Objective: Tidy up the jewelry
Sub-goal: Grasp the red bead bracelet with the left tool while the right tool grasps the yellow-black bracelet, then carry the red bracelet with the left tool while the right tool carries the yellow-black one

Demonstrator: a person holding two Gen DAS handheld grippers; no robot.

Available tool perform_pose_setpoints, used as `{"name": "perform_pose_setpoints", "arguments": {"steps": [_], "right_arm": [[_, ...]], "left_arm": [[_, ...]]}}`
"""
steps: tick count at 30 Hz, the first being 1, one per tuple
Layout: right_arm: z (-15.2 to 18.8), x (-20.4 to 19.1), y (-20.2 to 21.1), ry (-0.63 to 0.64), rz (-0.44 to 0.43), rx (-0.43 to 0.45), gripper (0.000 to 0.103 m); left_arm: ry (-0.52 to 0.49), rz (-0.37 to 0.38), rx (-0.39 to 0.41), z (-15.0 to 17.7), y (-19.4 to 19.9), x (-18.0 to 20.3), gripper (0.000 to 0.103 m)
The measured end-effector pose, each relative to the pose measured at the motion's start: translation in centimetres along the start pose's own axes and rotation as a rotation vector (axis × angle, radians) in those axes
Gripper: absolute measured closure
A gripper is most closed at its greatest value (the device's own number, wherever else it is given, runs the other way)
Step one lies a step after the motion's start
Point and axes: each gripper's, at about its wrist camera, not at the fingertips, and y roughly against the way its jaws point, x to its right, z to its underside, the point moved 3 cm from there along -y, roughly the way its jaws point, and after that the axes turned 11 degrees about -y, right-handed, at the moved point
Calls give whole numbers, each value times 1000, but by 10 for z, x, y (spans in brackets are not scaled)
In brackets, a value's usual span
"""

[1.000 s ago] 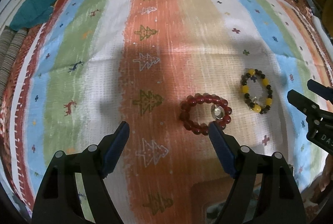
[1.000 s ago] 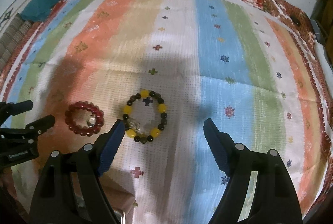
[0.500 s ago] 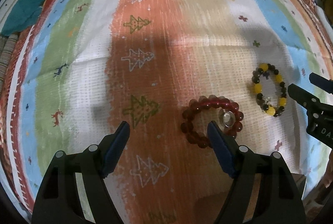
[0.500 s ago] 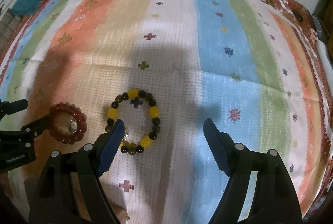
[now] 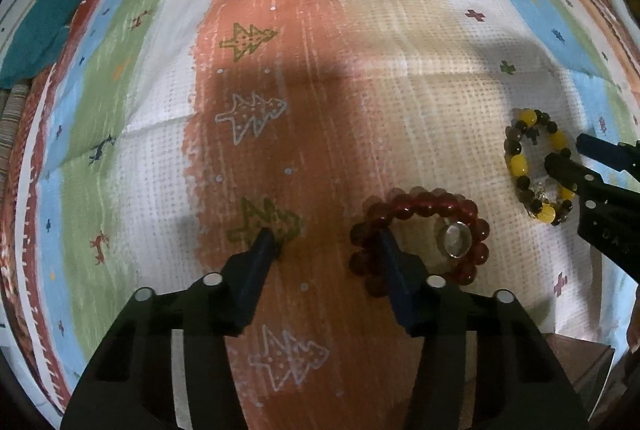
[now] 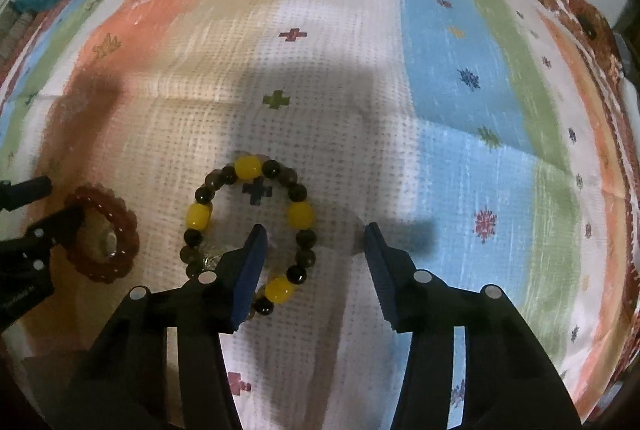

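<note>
Two light, slippery bead bracelets, red (image 5: 420,234) and yellow (image 6: 250,230): your half-closed, just-narrowing left hand-held gripper (image 5: 326,238) and right hand-held gripper (image 6: 314,234) each straddle one strand, unclamped; pinch there.

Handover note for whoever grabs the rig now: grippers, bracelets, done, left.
Left gripper: jaws just closing, one finger inside the dark red round-bead bracelet, its rim between them, not yet pinched.
Right gripper: jaws just closing, one finger inside the yellow-and-black bead bracelet, rim not gripped.
Both bracelets lie flat, apart, on the striped woven cloth.
Done: nothing lifted or sorted.
Left: finish both grips, then lift and place.
</note>
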Motion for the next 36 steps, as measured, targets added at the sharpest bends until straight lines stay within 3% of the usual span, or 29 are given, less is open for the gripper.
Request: {"name": "perform_pose_setpoints", "arguments": {"steps": [3, 5, 7, 18, 36], "right_arm": [[-1, -1, 1, 9, 19, 9, 68], [-1, -1, 1, 9, 14, 10, 77], [0, -2, 2, 18, 18, 14, 87], [-1, -5, 18, 48, 1, 51, 91], [-4, -15, 72, 57, -138, 133, 91]], "left_arm": [[5, -7, 4, -1, -1, -1, 65], [18, -19, 2, -2, -2, -5, 81], [29, -27, 0, -3, -2, -7, 90], [38, -7, 27, -1, 13, -8, 90], [44, 59, 155, -8, 60, 16, 90]]}}
